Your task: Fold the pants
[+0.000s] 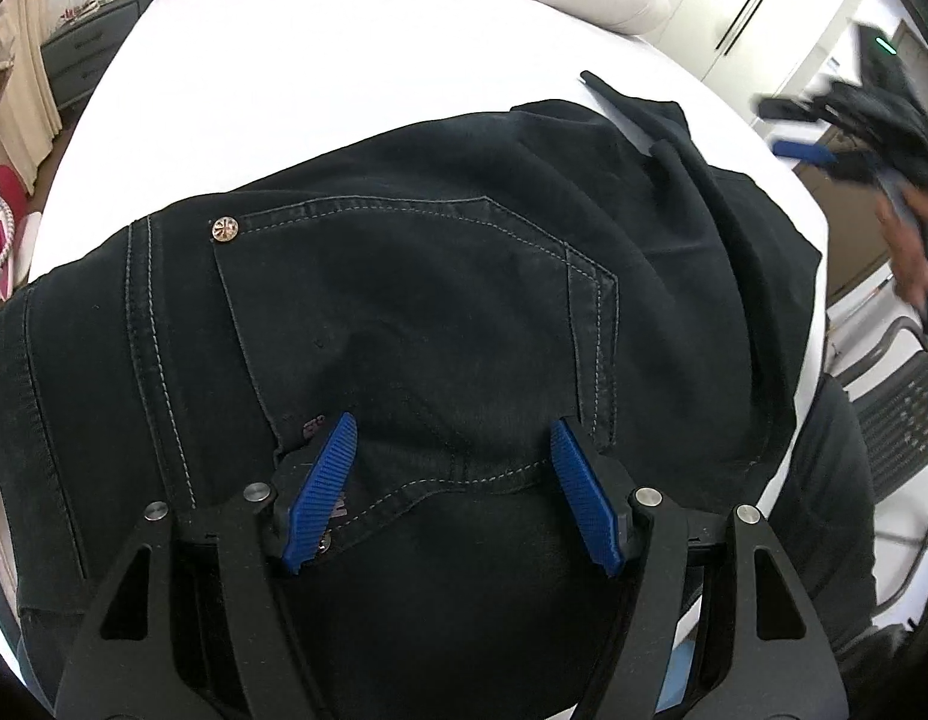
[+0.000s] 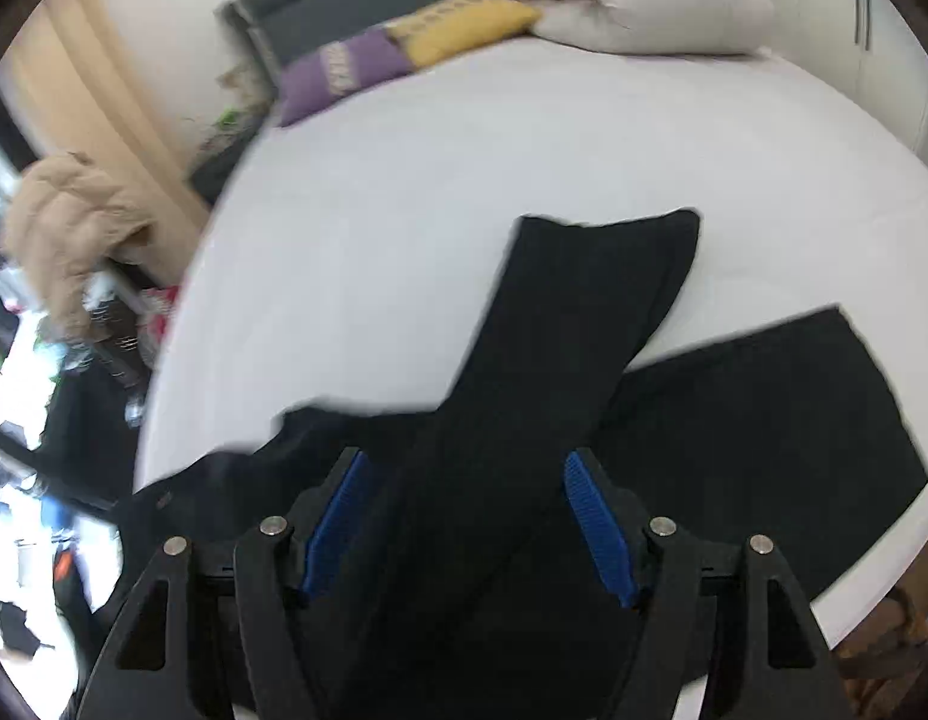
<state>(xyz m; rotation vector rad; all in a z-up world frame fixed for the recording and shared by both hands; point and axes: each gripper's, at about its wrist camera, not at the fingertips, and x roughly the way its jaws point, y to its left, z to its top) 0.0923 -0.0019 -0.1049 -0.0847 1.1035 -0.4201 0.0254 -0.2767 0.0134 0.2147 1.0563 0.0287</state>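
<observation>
Left gripper [image 1: 453, 495] fingers spread wide, gripping nothing, poised over back pocket [image 1: 404, 300] at waist of black denim pants [image 1: 524, 180]. Right gripper [image 2: 464, 519] fingers likewise wide apart, empty, above leg section; blurred. Pants lie on white bed [image 2: 404, 180], legs splayed. Grey folded duvet [image 2: 632, 0], purple cushion [image 2: 338, 75], yellow cushion [image 2: 464, 27] at far end.

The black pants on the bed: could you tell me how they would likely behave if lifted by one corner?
The pants would probably sag; they already lie in soft folds on the bed. The stitched seams suggest denim, so fairly heavy. They look unlikely to slip from ribbed pads.
</observation>
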